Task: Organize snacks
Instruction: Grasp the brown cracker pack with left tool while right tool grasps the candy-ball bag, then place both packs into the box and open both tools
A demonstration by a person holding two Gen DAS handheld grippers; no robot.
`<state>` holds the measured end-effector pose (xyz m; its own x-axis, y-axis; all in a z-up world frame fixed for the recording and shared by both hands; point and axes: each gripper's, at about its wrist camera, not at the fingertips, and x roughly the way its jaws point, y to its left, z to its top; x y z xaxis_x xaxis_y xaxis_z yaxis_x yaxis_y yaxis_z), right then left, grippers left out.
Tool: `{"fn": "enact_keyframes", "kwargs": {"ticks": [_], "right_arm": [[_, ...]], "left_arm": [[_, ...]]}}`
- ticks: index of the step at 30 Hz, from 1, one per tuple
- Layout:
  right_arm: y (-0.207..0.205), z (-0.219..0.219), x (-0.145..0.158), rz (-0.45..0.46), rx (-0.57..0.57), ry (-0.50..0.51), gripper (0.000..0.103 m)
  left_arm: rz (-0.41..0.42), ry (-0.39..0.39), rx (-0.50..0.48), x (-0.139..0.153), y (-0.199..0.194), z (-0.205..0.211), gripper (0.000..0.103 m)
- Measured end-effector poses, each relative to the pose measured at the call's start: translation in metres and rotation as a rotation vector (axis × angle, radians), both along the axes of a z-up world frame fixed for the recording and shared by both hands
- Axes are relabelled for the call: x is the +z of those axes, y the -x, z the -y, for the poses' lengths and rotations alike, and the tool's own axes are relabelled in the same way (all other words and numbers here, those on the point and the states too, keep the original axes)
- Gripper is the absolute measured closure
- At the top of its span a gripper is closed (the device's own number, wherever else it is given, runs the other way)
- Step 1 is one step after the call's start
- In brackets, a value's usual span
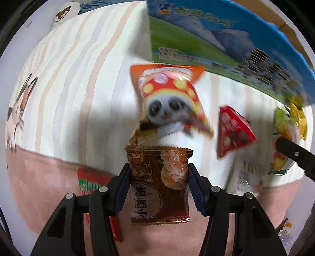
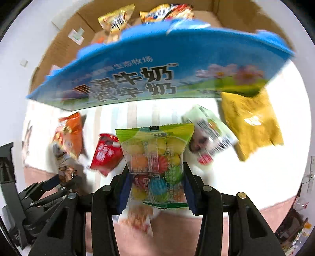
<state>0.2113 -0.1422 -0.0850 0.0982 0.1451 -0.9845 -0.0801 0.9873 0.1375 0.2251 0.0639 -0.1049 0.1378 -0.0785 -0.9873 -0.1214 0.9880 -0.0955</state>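
Note:
My left gripper (image 1: 158, 173) is shut on a brown pastry packet (image 1: 158, 185) and holds it above the bed. My right gripper (image 2: 156, 173) is shut on a clear green-edged packet of coloured candy balls (image 2: 155, 163). Ahead stands a blue milk carton box (image 2: 157, 65), open at the top, with several snack packets (image 2: 116, 17) inside; it also shows in the left wrist view (image 1: 216, 39). An orange panda snack bag (image 1: 169, 94) and a red packet (image 1: 234, 132) lie on the bed between the grippers and the box.
A yellow bag (image 2: 254, 122) and a pale green packet (image 2: 210, 130) lie at the right near the box. The striped white bedsheet (image 1: 78, 78) with a pink edge lies below. The left gripper's body (image 2: 39, 197) shows at the lower left of the right wrist view.

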Motion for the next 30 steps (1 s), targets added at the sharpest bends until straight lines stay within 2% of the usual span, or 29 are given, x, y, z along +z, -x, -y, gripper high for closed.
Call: {"fn": "enact_keyframes", "kwargs": {"ticks": [3, 6, 9, 12, 15, 18, 20, 24, 25, 27, 30], "right_arm": [[0.024, 0.021, 0.016, 0.014, -0.002, -0.008, 0.053], [0.056, 0.044, 0.018, -0.017, -0.029, -0.004, 0.053], [0.07, 0.062, 0.002, -0.064, -0.059, 0.012, 0.053], [0.081, 0.076, -0.025, -0.145, -0.112, 0.012, 0.053], [0.088, 0.088, -0.042, -0.19, -0.159, -0.029, 0.049], [0.089, 0.091, -0.046, -0.193, -0.164, -0.026, 0.049], [0.087, 0.091, -0.048, -0.185, -0.165, -0.016, 0.05], [0.078, 0.063, -0.048, -0.164, -0.133, -0.011, 0.053], [0.079, 0.059, -0.044, -0.166, -0.134, -0.035, 0.053], [0.075, 0.056, -0.021, -0.152, -0.132, -0.101, 0.053], [0.055, 0.05, 0.033, -0.072, -0.097, -0.177, 0.053]], "left_arm": [[0.0, 0.01, -0.013, 0.005, 0.014, 0.009, 0.049], [-0.01, 0.016, -0.036, 0.0, 0.026, 0.018, 0.049], [-0.048, 0.013, -0.056, -0.018, 0.035, 0.026, 0.049], [-0.115, 0.02, -0.074, -0.046, 0.028, 0.031, 0.046], [-0.103, -0.005, -0.094, -0.054, 0.02, 0.038, 0.045], [-0.089, -0.006, -0.085, -0.054, 0.036, 0.063, 0.046], [-0.078, -0.006, -0.08, -0.049, 0.061, 0.061, 0.049], [-0.064, 0.019, -0.073, -0.023, 0.072, 0.065, 0.049], [-0.052, 0.034, -0.072, -0.001, 0.084, 0.053, 0.049], [-0.01, 0.073, -0.074, 0.031, 0.085, 0.054, 0.049], [0.085, 0.122, -0.089, 0.088, 0.071, 0.058, 0.049]]}}
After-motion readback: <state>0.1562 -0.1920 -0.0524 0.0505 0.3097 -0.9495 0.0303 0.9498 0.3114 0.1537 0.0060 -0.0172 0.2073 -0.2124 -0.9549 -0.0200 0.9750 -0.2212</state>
